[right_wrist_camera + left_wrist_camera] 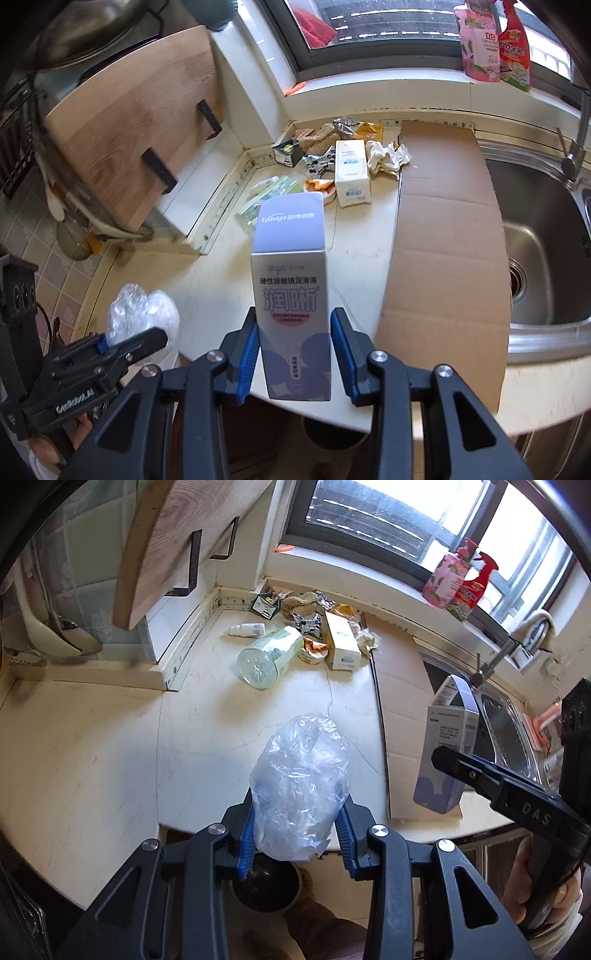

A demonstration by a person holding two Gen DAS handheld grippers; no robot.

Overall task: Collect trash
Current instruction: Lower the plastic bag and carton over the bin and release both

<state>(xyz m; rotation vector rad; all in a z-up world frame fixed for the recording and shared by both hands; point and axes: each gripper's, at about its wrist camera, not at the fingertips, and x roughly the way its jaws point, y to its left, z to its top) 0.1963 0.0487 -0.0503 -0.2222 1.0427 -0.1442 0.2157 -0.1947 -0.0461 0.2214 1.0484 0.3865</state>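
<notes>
Trash in both claws: left gripper (297, 834) grasps plastic bag (301, 786), right gripper (293, 354) clamps box (291, 317); bag may slip, box may tip short of bin.

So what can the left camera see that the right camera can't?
Only the left wrist view shows the small white bottle and the round base of the lying clear bottle. Only the right wrist view shows the sink drain and the pan top left. Both show the bag in the left gripper, the purple box in the right gripper, the cardboard and the trash pile.
</notes>
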